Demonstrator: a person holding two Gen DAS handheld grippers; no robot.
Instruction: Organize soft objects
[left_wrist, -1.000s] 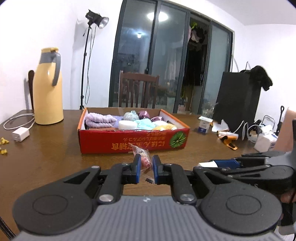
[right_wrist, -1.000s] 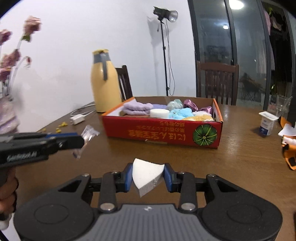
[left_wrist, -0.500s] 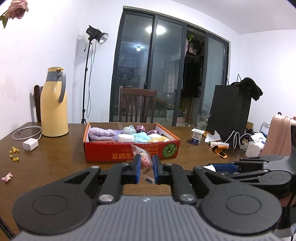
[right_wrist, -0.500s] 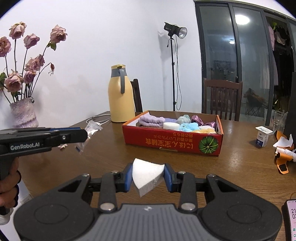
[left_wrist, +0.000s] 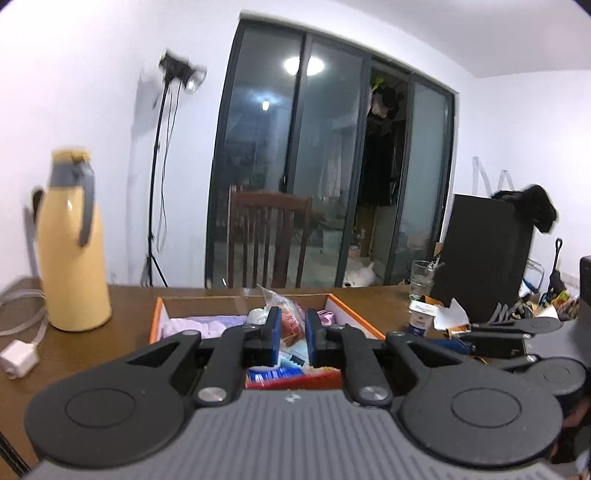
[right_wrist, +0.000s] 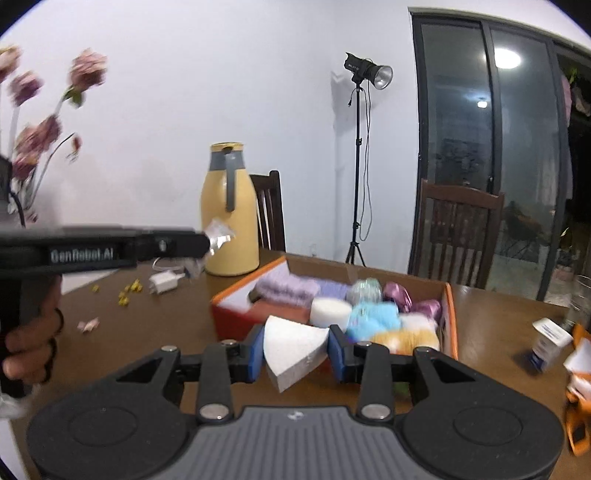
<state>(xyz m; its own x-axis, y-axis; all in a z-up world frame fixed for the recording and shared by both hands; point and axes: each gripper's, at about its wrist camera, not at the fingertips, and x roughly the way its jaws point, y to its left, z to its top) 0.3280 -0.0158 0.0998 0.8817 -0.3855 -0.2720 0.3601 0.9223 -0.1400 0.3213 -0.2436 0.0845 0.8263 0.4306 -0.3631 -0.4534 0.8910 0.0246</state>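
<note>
We hold a black two-finger left gripper (left_wrist: 291, 334) with blue pads, its jaws drawn narrow and pinching a small crinkled clear plastic packet with pink contents (left_wrist: 287, 317). In the left wrist view the packet sits at the centre, over the near part of the shallow red and orange cardboard box (left_wrist: 354, 321) on the brown wooden table (left_wrist: 122, 306). In the right wrist view that gripper reaches in from nine o'clock, a hand (right_wrist: 31, 343) wrapped around its grip, and the packet's crumpled tip shows in front of the tall yellow thermos jug with a grey handle (right_wrist: 231, 210).

Our right gripper (right_wrist: 295, 354), also black with blue pads, has its jaws part-way apart and pressed on either side of a white wedge-shaped foam sponge (right_wrist: 293, 349), held just before the box's near wall. Inside the box, toward twelve o'clock from the wedge, lie a lilac knitted cloth (right_wrist: 288, 290), a round white sponge puck (right_wrist: 330, 312), a fluffy light blue piece (right_wrist: 375, 319), shiny purple pieces (right_wrist: 397, 295) and a fluffy yellow piece (right_wrist: 404, 338).

At ten o'clock of the box a white charger plug (right_wrist: 164, 282) lies on the table. At three o'clock, near the table's edge, stands a small white carton (right_wrist: 550, 341).
</note>
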